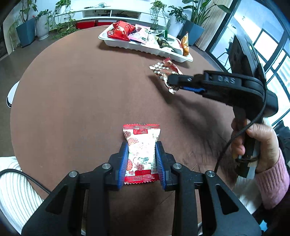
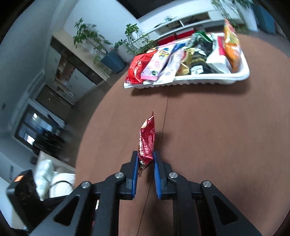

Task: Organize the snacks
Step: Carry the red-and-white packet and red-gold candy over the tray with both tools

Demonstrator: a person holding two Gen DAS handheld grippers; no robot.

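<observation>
My left gripper (image 1: 142, 145) is shut on a red and white snack packet (image 1: 141, 152) lying on the round brown table (image 1: 81, 94), its blue pads pressing both long sides. My right gripper (image 2: 144, 155) is shut on a dark red snack packet (image 2: 147, 141) and holds it edge-on above the table; in the left wrist view that packet (image 1: 165, 74) hangs from the right gripper (image 1: 172, 80) above the table, short of the tray. A white tray (image 1: 145, 48) full of several snack packets stands at the table's far side, also in the right wrist view (image 2: 199, 79).
An orange packet (image 2: 232, 45) stands upright at the tray's right end. Potted plants (image 1: 27, 29) and a white shelf unit (image 1: 110, 14) stand beyond the table. A white chair edge (image 1: 11, 96) is at the table's left. My hand in a pink sleeve (image 1: 262, 154) holds the right gripper.
</observation>
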